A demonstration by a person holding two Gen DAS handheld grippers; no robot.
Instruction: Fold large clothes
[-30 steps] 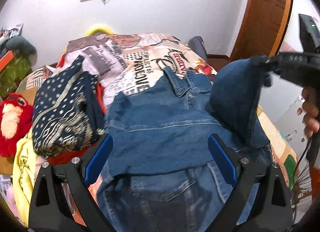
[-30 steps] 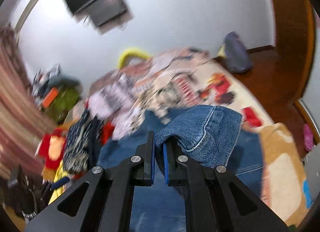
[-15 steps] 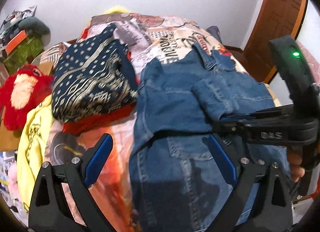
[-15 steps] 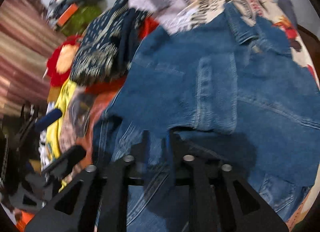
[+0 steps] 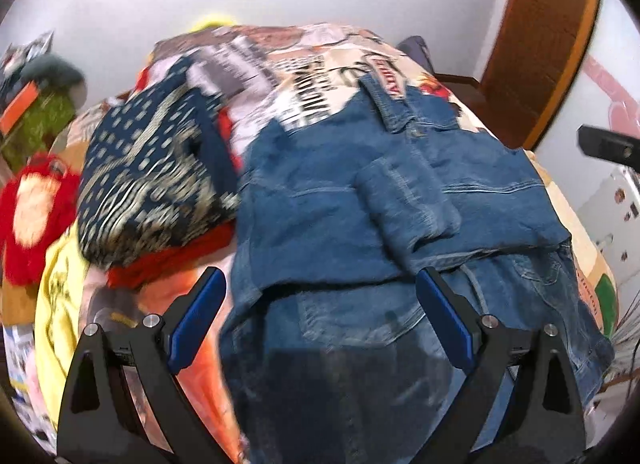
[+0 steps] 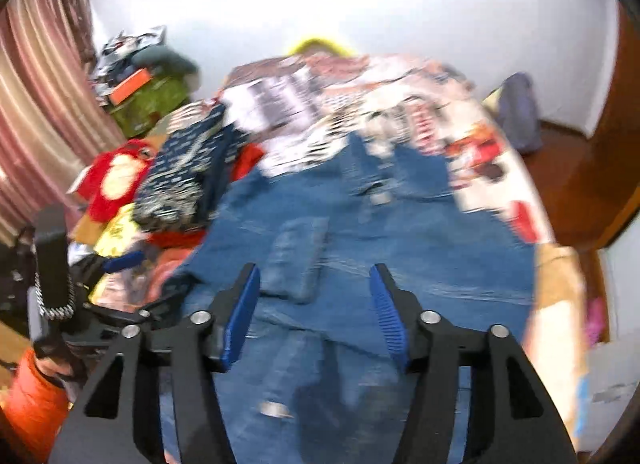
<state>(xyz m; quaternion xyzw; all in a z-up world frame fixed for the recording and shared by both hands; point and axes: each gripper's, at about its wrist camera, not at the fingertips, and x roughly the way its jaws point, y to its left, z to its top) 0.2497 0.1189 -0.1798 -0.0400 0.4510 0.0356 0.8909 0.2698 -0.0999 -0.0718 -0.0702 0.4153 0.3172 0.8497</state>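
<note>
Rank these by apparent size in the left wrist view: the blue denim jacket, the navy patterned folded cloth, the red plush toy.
1. Blue denim jacket, clearly largest.
2. Navy patterned folded cloth.
3. Red plush toy, smallest, though the frame edge cuts it off, so its full extent is unsure.

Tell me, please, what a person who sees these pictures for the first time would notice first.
The big denim jacket fills the middle of the bed, one sleeve folded across it. Both open grippers, left and right, hover over its lower part. A dark patterned garment is heaped left of it.
</note>
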